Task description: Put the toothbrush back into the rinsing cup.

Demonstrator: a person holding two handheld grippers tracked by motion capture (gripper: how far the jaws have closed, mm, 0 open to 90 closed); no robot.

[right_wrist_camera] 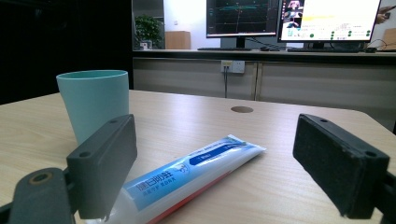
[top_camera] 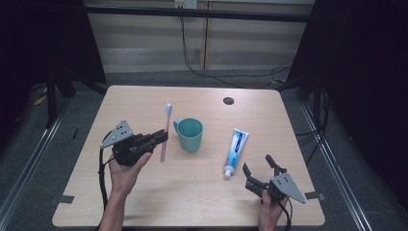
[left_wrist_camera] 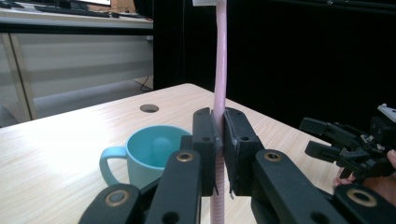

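Fingers of my left gripper (top_camera: 162, 136) are clamping the pink toothbrush (left_wrist_camera: 220, 70) upright just beside the teal cup (top_camera: 188, 134), while my right gripper (top_camera: 259, 163) is hovering spread wide near the toothpaste tube (right_wrist_camera: 187, 175) lying on the counter (top_camera: 202, 202).

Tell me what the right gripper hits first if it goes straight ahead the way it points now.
Most likely the toothpaste tube: it lies on the table just ahead of the open right gripper, cap end nearest the jaws. The teal cup stands farther off, to one side.

Pink toothbrush (top_camera: 164, 137) upright, bristles apparently up
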